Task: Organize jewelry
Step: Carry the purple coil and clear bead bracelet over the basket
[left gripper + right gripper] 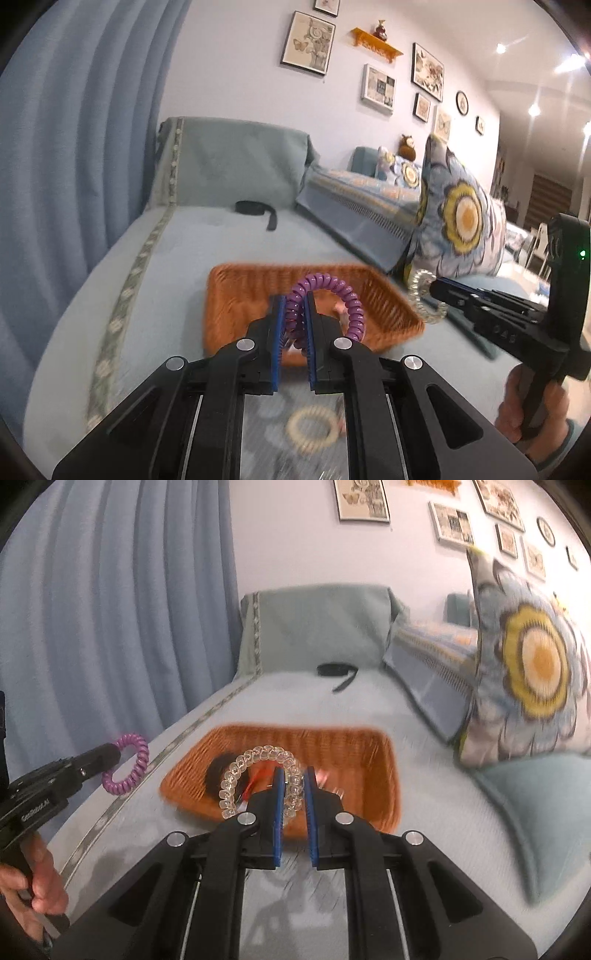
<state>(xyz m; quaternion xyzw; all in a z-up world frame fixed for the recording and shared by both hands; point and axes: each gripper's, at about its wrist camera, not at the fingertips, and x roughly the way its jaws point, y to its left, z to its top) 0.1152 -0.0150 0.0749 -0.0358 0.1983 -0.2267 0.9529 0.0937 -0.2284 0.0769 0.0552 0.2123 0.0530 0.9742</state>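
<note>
Purple coil [325, 306] between left gripper [295, 306] fingers, clear coil [258, 779] between right gripper [294, 781] fingers.

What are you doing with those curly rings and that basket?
A person is tidying jewelry on a sofa, holding a gripper in each hand. The left gripper has its jaws shut on a purple coil bracelet. The right gripper has its jaws shut on a clear beaded bracelet. Both are held up near an orange wicker basket, which already has a few small things inside. A black band lies farther back on the sofa.
</note>
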